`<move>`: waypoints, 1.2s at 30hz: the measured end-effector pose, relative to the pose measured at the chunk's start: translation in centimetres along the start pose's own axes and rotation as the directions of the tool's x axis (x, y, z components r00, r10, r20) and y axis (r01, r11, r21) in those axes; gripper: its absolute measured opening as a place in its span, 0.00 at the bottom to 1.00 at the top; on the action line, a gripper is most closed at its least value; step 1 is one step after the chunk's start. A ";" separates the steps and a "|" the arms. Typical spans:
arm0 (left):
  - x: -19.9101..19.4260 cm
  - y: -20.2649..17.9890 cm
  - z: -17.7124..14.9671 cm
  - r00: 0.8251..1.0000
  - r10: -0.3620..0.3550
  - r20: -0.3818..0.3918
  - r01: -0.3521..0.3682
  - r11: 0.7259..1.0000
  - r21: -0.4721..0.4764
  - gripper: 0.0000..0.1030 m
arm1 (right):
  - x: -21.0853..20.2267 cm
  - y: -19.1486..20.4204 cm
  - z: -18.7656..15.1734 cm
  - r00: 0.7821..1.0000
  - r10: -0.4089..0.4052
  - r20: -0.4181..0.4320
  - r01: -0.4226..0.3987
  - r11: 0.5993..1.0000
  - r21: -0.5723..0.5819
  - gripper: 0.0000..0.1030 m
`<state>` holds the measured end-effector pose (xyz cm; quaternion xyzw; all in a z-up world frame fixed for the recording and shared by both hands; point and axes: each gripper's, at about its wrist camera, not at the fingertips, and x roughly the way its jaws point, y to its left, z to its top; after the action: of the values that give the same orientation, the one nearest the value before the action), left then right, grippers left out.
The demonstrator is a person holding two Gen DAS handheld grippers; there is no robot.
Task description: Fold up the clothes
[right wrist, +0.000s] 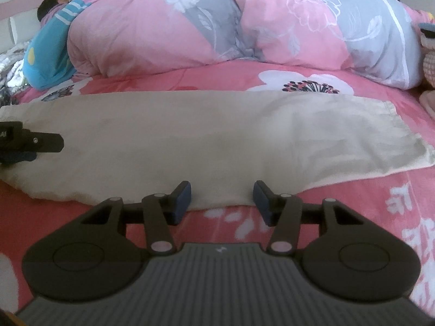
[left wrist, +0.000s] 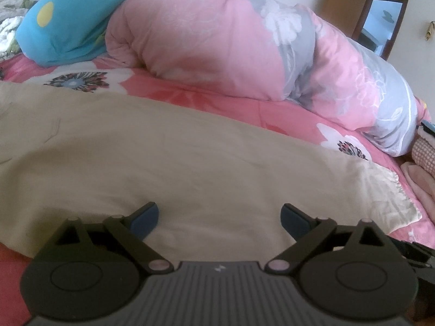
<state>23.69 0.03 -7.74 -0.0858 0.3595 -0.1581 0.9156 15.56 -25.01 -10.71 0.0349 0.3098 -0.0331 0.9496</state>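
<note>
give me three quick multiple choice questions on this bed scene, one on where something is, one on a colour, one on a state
1. Where does the beige garment lie?
A. flat on the pink floral bedsheet
B. on top of the rolled quilt
C. on the floor

2. What colour is the garment?
A. blue
B. beige
C. black

3. How does the left gripper stand?
A. shut on the garment
B. shut and empty
C. open above the garment

Answers:
1. A, since the sheet shows around the garment's edges and the pink and grey quilt lies apart, behind it.
2. B, it reads pale tan in both wrist views.
3. C, its jaws stand wide apart with smooth cloth showing between them and nothing pinched.
</note>
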 end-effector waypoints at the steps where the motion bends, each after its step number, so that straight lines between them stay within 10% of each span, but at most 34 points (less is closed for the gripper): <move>1: 0.0 0.0 0.0 1.000 0.000 0.000 0.000 1.000 0.002 0.95 | -0.1 0.0 -0.1 1.000 0.001 -0.001 -0.001 1.000 0.001 0.50; 24: 0.0 0.1 0.3 1.000 -0.007 -0.007 0.007 1.000 -0.016 0.95 | -3.0 -2.8 -1.6 0.995 0.101 -0.009 -0.096 0.965 0.245 0.61; 30: 0.0 0.4 0.4 1.000 -0.015 -0.008 0.014 1.000 -0.025 0.95 | -3.8 -7.9 -1.5 0.993 0.114 0.045 -0.119 0.821 0.558 0.62; 36: -0.1 0.3 0.3 1.000 -0.009 -0.006 0.008 1.000 -0.017 0.95 | -3.6 -13.6 -3.6 0.987 0.107 0.116 -0.156 0.551 0.820 0.62</move>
<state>23.93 0.34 -7.54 -0.0947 0.3634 -0.1592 0.9130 9.36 -38.09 -12.10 0.4971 0.2297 -0.1041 0.8302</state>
